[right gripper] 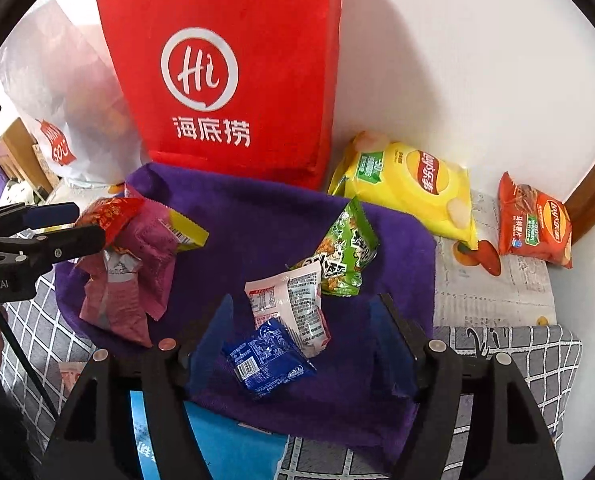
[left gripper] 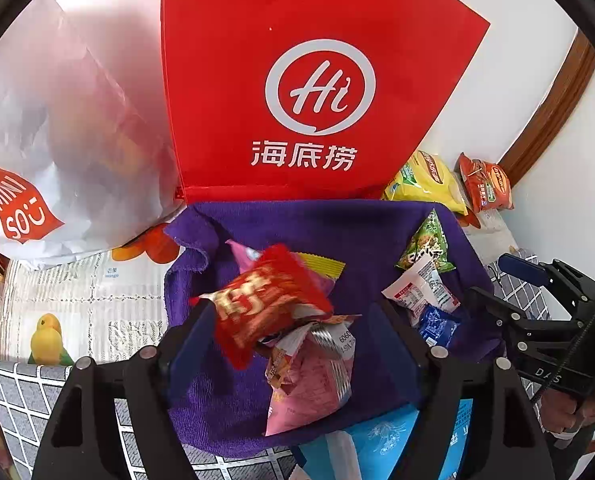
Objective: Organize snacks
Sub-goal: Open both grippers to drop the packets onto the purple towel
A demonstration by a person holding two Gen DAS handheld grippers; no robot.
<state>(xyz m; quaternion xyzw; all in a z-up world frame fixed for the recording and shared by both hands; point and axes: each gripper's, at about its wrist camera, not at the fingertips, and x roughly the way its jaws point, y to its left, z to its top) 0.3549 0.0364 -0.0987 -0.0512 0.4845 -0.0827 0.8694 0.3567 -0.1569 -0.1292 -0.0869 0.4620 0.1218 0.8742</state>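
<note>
Snack packets lie scattered on a purple towel (right gripper: 257, 216) spread over a table covered in newspaper and a grey grid-pattern cloth (right gripper: 537, 356).

Left claw (left gripper: 293, 320): its jaws stand wide apart. A red packet with gold lettering (left gripper: 265, 300) sits between them, its left end against the left finger (left gripper: 193, 332), its right end well clear of the other finger. Whether it rests on that finger or on the heap below cannot be told, and no grip from both sides shows. Just beneath and nearer lies a heap of pink packets (left gripper: 309, 384), with a yellow-edged packet (left gripper: 321, 266) poking out on the far side.

Right claw (right gripper: 301, 332): its jaws are also parted, with nothing clamped. A blue packet (right gripper: 265, 360) lies flat on the towel between the fingers, nearer the left one, touching neither pad as far as can be seen. A white and pink packet (right gripper: 293, 304) overlaps its far edge, and a green packet (right gripper: 345, 248) lies just beyond that, towards the far right.

From the right camera, the left claw reaches in from the left edge, with the red packet at its tip above the pink heap.

Behind the towel stands a tall red bag (right gripper: 233, 68) with a white "Hi" logo. Left of it leans a white plastic bag (left gripper: 57, 128). To the right, off the towel on the newspaper, lie a yellow crisp bag (right gripper: 413, 188) and, farther right, an orange crisp bag (right gripper: 533, 220).
</note>
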